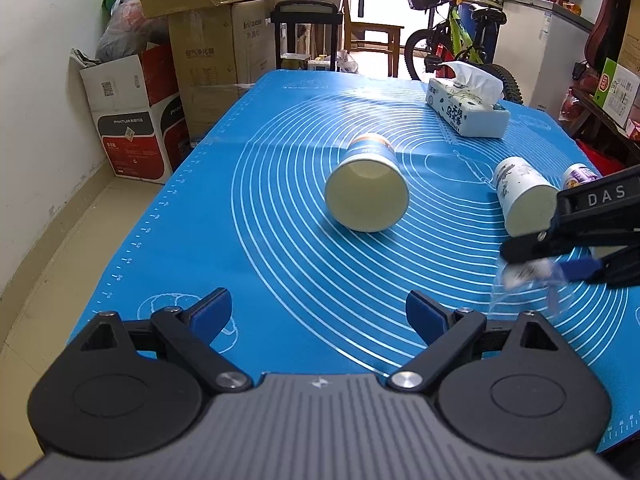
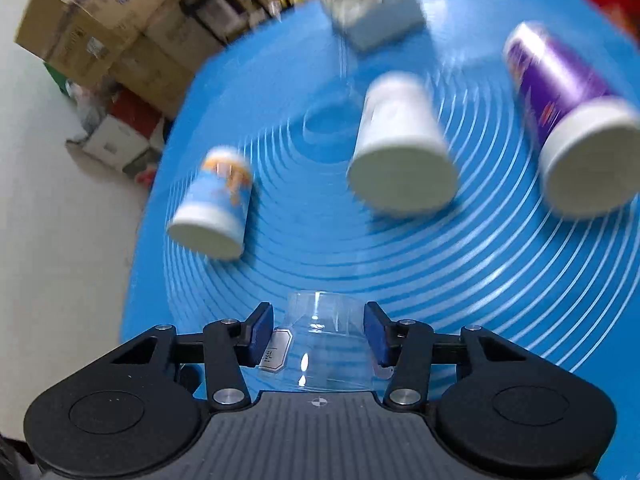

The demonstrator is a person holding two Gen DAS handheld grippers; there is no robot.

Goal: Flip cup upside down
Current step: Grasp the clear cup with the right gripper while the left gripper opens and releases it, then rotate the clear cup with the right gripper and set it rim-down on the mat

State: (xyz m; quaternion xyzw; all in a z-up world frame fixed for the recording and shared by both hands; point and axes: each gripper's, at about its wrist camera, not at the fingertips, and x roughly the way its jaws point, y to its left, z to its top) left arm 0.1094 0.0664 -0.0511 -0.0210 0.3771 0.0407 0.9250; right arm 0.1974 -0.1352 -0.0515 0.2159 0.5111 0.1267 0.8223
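Note:
My right gripper (image 2: 319, 334) is shut on a clear plastic cup (image 2: 324, 344), held between both blue pads above the blue mat (image 2: 400, 280). In the left wrist view the right gripper (image 1: 544, 260) enters from the right, with the clear cup (image 1: 528, 288) blurred below it. Three paper cups lie on their sides: a blue and orange one (image 1: 366, 188) (image 2: 214, 208), a white one (image 1: 522, 196) (image 2: 400, 148) and a purple one (image 2: 572, 120) (image 1: 578, 174). My left gripper (image 1: 319, 316) is open and empty over the mat's near edge.
A tissue pack (image 1: 466, 104) (image 2: 372, 8) lies at the mat's far right. Cardboard boxes (image 1: 208, 40) stand beyond the table's left and far side. A bicycle (image 1: 456, 40) and a wooden stool (image 1: 376, 38) stand behind. The floor lies to the left.

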